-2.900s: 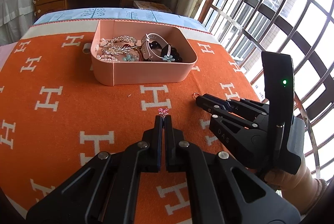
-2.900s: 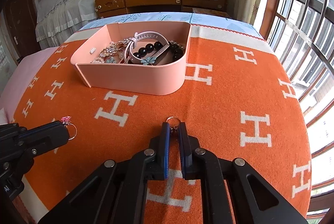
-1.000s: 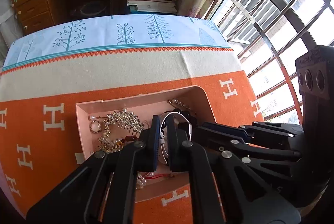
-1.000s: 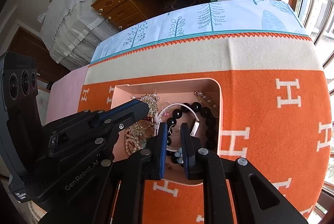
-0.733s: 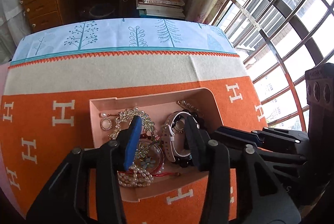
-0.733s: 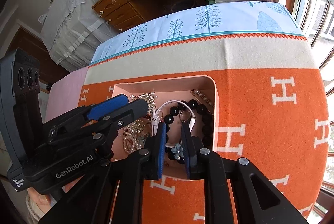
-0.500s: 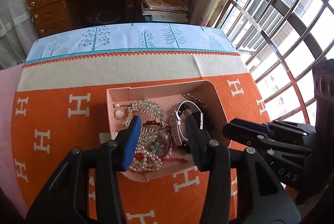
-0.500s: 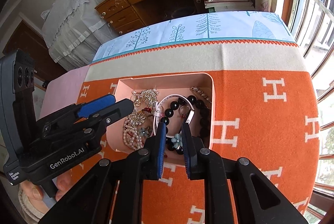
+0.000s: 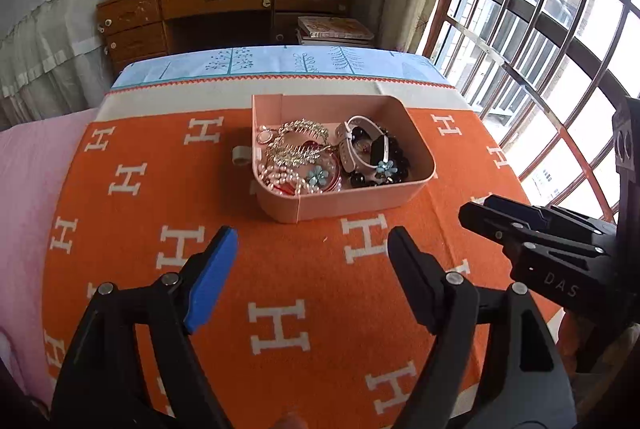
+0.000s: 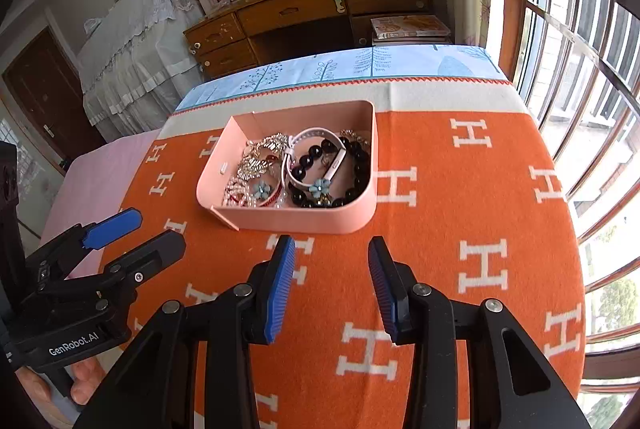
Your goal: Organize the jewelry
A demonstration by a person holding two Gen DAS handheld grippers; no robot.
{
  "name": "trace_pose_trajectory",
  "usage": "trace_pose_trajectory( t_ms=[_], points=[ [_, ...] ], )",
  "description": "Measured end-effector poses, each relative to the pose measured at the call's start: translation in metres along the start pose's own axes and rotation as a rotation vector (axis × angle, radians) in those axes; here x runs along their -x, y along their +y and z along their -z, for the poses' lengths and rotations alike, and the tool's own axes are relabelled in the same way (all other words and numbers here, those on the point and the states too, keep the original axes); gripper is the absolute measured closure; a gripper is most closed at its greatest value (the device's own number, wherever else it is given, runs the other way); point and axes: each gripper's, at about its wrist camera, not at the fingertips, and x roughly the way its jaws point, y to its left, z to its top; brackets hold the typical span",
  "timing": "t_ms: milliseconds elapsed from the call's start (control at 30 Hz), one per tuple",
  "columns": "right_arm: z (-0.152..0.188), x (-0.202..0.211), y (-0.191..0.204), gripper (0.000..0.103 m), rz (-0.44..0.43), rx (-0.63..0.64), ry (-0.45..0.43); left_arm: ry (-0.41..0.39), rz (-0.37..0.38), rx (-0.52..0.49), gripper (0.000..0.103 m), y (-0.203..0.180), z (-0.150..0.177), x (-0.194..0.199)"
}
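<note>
My left gripper (image 9: 312, 241) has its two black fingers far apart and the jaws are opening, with nothing between them, only the orange blanket with white H letters (image 9: 280, 269) under them. One of its fingers has a blue pad (image 9: 210, 277). My right gripper (image 10: 332, 249) is let go too; its jaws are opening and nothing sits between its blue ribbed pads (image 10: 276, 293).

From the left wrist camera, the pink plastic box with rounded corners (image 9: 348, 203) sits on the blanket at about 12 o'clock from my left fingers, near but not touching. The right gripper shows at 3 o'clock. From the right wrist camera, the box (image 10: 296, 219) is at 12 o'clock, just past my fingertips, and the left gripper (image 10: 136, 233) shows at 9 o'clock.

The jewelry is all in the box. I see a black bead bracelet (image 10: 360, 165), a white watch strap (image 10: 316, 133), a shiny silver hair comb (image 9: 300, 129), pale pearl strings (image 9: 280, 175) and two little blue flowers (image 9: 316, 175). They lie in a pile, touching each other.

A small grey tab (image 9: 240, 155) lies on the blanket just beside the box's left wall. A brown wooden desk with drawers (image 9: 224, 9) stands far off at 12 o'clock.
</note>
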Motion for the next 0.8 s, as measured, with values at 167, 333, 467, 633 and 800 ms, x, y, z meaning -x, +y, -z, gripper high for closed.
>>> trace_pose_trajectory(
  t_ms=[167,333,467,633,800],
  points=[
    [0.042,0.020,-0.002,0.064,-0.007,-0.027,-0.038,-0.012,-0.057,0.018,0.027,-0.006,0.031,0.017],
    [0.068,0.048,0.002,0.057,-0.028,-0.034,-0.059,-0.010,-0.080,0.056,0.026,-0.013,0.046,0.047],
    [0.080,0.076,0.009,0.039,-0.037,-0.038,-0.083,-0.060,-0.070,0.068,0.025,-0.021,0.050,0.079],
    [0.090,0.109,0.015,0.034,-0.060,-0.037,-0.115,-0.060,-0.084,0.034,0.024,-0.035,0.052,0.107],
    [0.096,0.135,0.020,0.030,-0.031,-0.028,-0.175,-0.068,-0.155,0.007,0.024,-0.049,0.055,0.123]
  ],
)
